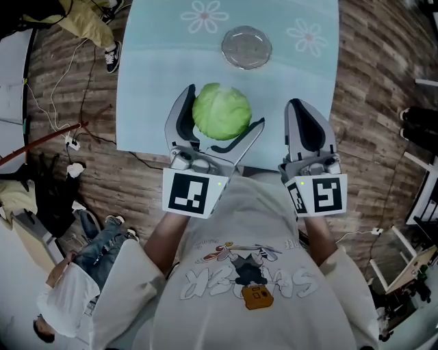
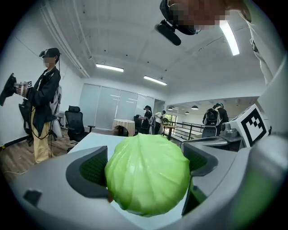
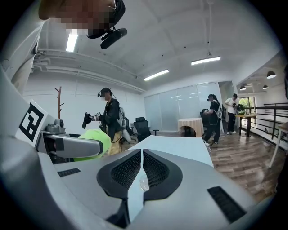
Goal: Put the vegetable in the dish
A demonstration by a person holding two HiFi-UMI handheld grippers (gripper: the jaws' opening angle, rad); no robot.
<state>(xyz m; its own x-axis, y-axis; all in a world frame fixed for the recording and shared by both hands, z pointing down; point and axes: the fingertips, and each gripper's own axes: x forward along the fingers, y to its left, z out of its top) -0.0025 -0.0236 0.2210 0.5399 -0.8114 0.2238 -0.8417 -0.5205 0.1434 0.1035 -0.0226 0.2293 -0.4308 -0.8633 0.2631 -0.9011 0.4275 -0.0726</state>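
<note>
Nearest, well short of the dish (image 1: pixel 246 47) and left of its line: left tool (image 1: pixel 223 108), jaws spread wide and pinching a round green cabbage (image 2: pixel 147 174) between both pads. Holds the cabbage over the pale blue bench (image 1: pixel 150 82), on the near side of the dish and apart from it.

Level with that, short of the dish and to its right: right tool (image 3: pixel 141 155), jaws pressed together, gripping nothing, over the bench's near edge.

Farther out: clear round dish resting on the bench, flower prints (image 1: pixel 205 15) on either side of it.

Beyond the dish, in the gripper views: standing persons and an office chair (image 2: pixel 75 122).
</note>
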